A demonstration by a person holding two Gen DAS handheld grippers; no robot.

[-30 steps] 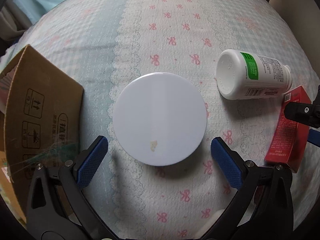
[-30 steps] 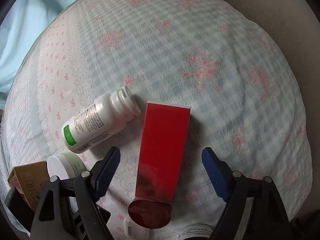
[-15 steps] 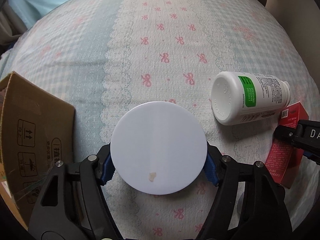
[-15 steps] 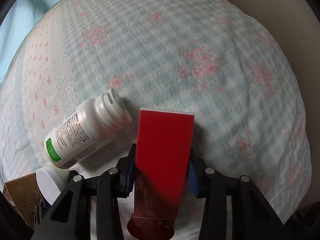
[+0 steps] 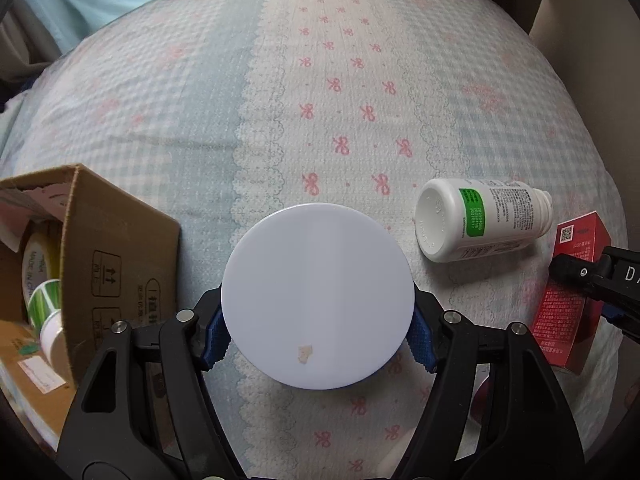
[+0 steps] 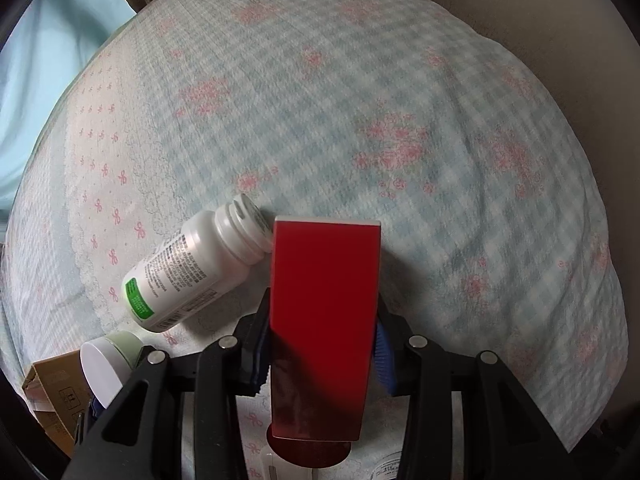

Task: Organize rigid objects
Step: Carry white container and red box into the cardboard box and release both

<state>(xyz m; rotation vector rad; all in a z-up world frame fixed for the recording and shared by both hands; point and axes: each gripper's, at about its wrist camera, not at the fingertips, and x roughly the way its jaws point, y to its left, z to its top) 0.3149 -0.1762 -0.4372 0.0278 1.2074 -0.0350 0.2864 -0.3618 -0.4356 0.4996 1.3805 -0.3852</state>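
My left gripper [image 5: 318, 338] is shut on a round white-lidded jar [image 5: 317, 306], its blue pads pressed on both sides; the jar also shows in the right wrist view [image 6: 102, 370]. My right gripper [image 6: 320, 354] is shut on a tall red box [image 6: 324, 320], lifted slightly; the box also shows in the left wrist view [image 5: 570, 300]. A white pill bottle with a green label [image 5: 480, 220] lies on its side on the bedspread between the two, and its cap end touches the red box in the right wrist view [image 6: 200, 268].
An open cardboard box [image 5: 100, 264] stands at the left, holding a tape roll [image 5: 38, 264] and other items. The patterned bedspread [image 5: 320, 100] stretches ahead. A round red object [image 6: 308, 454] lies under the red box. A beige wall [image 6: 560, 20] borders the right.
Both grippers closed from open: the left on the white jar, the right on the red box. Both then lifted slightly, and the cardboard box's inside came into view.
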